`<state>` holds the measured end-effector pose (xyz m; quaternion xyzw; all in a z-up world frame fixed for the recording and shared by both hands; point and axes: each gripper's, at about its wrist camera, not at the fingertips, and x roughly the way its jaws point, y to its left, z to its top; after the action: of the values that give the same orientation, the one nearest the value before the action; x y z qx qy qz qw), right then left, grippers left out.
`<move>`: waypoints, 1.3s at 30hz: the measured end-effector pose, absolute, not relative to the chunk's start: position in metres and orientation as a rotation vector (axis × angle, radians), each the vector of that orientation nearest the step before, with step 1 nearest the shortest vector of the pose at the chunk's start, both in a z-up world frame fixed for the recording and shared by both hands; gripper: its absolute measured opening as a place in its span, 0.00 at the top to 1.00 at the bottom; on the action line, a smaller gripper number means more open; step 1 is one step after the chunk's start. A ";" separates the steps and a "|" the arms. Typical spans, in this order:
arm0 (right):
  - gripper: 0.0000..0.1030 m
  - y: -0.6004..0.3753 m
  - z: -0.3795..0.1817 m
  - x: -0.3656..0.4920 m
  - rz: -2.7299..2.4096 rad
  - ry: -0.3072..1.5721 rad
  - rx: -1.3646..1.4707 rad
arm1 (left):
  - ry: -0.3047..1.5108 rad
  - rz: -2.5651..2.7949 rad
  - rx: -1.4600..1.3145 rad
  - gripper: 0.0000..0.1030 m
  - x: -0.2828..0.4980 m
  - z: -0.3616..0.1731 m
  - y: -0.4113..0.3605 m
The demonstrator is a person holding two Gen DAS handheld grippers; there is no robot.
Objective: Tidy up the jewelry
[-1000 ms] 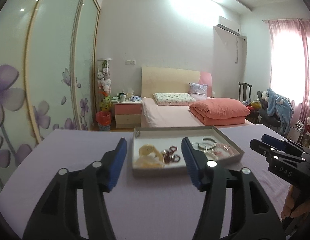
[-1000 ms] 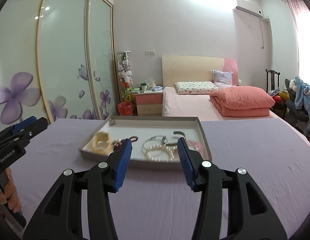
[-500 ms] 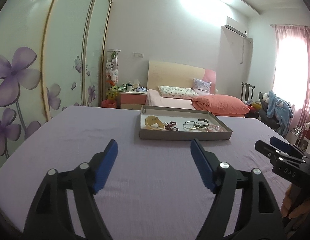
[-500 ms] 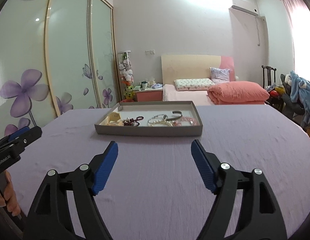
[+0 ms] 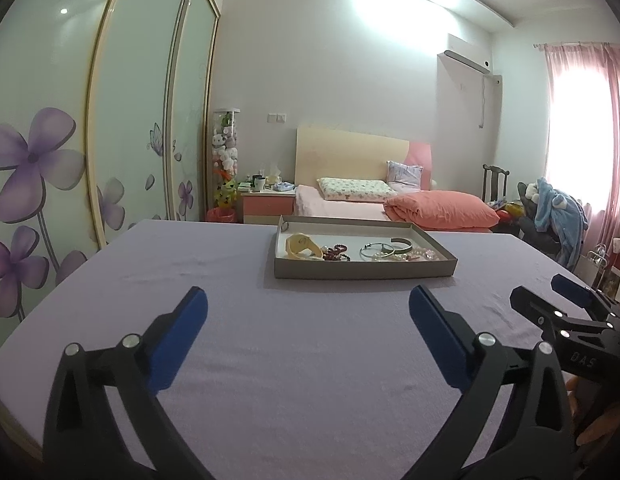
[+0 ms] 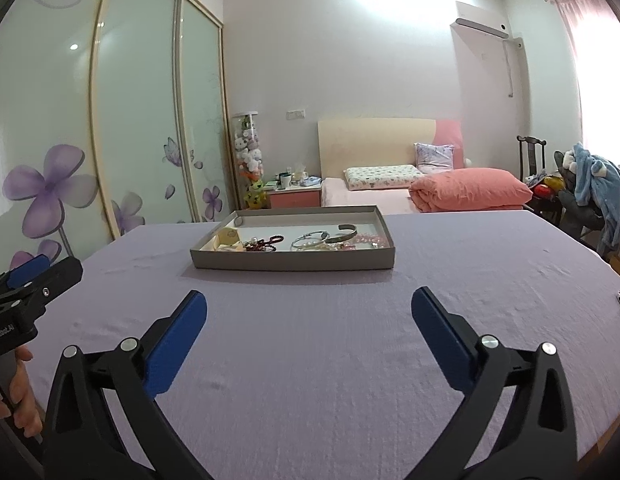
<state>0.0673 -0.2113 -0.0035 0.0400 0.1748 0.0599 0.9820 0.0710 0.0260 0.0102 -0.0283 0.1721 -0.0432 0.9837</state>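
A shallow grey tray stands on the purple-covered table, well ahead of both grippers. In it lie a yellow bangle, dark red beads, silver bangles, a dark cuff and pink beads. My left gripper is open and empty, low over the table. My right gripper is open and empty too. Each shows at the other view's edge: the right gripper, the left gripper.
The purple table cloth spreads between the grippers and the tray. Behind the table are a bed with a pink quilt, a bedside cabinet, sliding wardrobe doors on the left and a chair with clothes on the right.
Both grippers have pulled back from the tray toward the near table edge and opened wider. The tray and jewelry have not moved.
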 end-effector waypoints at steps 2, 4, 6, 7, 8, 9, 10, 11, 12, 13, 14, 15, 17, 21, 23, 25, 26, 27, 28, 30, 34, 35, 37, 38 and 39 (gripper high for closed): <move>0.02 -0.213 -0.003 0.067 0.118 0.349 0.082 | 0.346 -0.081 -0.060 0.04 0.072 0.010 0.027; 0.02 -0.214 -0.003 0.067 0.116 0.346 0.083 | 0.349 -0.077 -0.066 0.04 0.074 0.010 0.026; 0.02 -0.215 -0.002 0.066 0.115 0.342 0.079 | 0.351 -0.081 -0.072 0.04 0.074 0.010 0.026; 0.02 -0.215 -0.001 0.065 0.114 0.339 0.078 | 0.352 -0.083 -0.075 0.04 0.075 0.011 0.026; 0.02 -0.216 -0.001 0.065 0.113 0.337 0.078 | 0.354 -0.084 -0.077 0.04 0.076 0.011 0.026; 0.02 -0.216 -0.001 0.064 0.114 0.335 0.078 | 0.354 -0.085 -0.080 0.04 0.077 0.010 0.026; 0.02 -0.216 -0.001 0.064 0.113 0.335 0.077 | 0.354 -0.086 -0.081 0.04 0.076 0.010 0.026; 0.02 -0.217 0.000 0.064 0.113 0.334 0.077 | 0.354 -0.087 -0.083 0.04 0.076 0.010 0.026; 0.02 -0.217 -0.001 0.065 0.114 0.335 0.077 | 0.355 -0.087 -0.083 0.04 0.077 0.010 0.027; 0.02 -0.217 -0.001 0.065 0.113 0.336 0.078 | 0.354 -0.084 -0.082 0.04 0.077 0.010 0.026; 0.02 -0.217 -0.001 0.064 0.115 0.336 0.079 | 0.353 -0.084 -0.081 0.04 0.077 0.010 0.027; 0.02 -0.216 -0.001 0.064 0.115 0.337 0.079 | 0.353 -0.081 -0.079 0.04 0.077 0.010 0.027; 0.02 -0.216 0.000 0.064 0.115 0.337 0.077 | 0.352 -0.078 -0.079 0.04 0.077 0.010 0.028; 0.02 -0.216 0.000 0.064 0.117 0.336 0.077 | 0.352 -0.078 -0.080 0.04 0.077 0.009 0.027; 0.02 -0.216 0.000 0.064 0.117 0.337 0.077 | 0.354 -0.081 -0.082 0.04 0.077 0.008 0.027; 0.02 -0.215 0.000 0.064 0.117 0.339 0.077 | 0.356 -0.083 -0.081 0.04 0.077 0.008 0.027; 0.02 -0.215 0.000 0.064 0.117 0.339 0.077 | 0.357 -0.084 -0.081 0.04 0.077 0.008 0.027; 0.02 -0.215 0.000 0.064 0.117 0.339 0.077 | 0.357 -0.084 -0.080 0.04 0.077 0.008 0.027; 0.02 -0.215 0.000 0.064 0.118 0.339 0.077 | 0.357 -0.084 -0.080 0.04 0.077 0.008 0.027; 0.02 -0.215 0.000 0.064 0.118 0.338 0.076 | 0.357 -0.084 -0.080 0.04 0.077 0.008 0.027; 0.02 -0.215 -0.001 0.064 0.120 0.338 0.075 | 0.356 -0.084 -0.081 0.04 0.077 0.008 0.027; 0.02 -0.215 -0.001 0.064 0.119 0.338 0.075 | 0.357 -0.084 -0.081 0.04 0.077 0.008 0.027; 0.02 -0.215 -0.001 0.063 0.119 0.339 0.076 | 0.359 -0.084 -0.082 0.04 0.077 0.008 0.026; 0.02 -0.215 -0.001 0.064 0.120 0.339 0.076 | 0.358 -0.085 -0.081 0.04 0.077 0.008 0.026; 0.02 -0.215 -0.001 0.064 0.120 0.338 0.075 | 0.360 -0.086 -0.080 0.04 0.077 0.008 0.026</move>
<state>0.0637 -0.2147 -0.0008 0.0374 0.1682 0.0594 0.9832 0.0771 0.0263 0.0076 -0.0400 0.1787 -0.0425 0.9822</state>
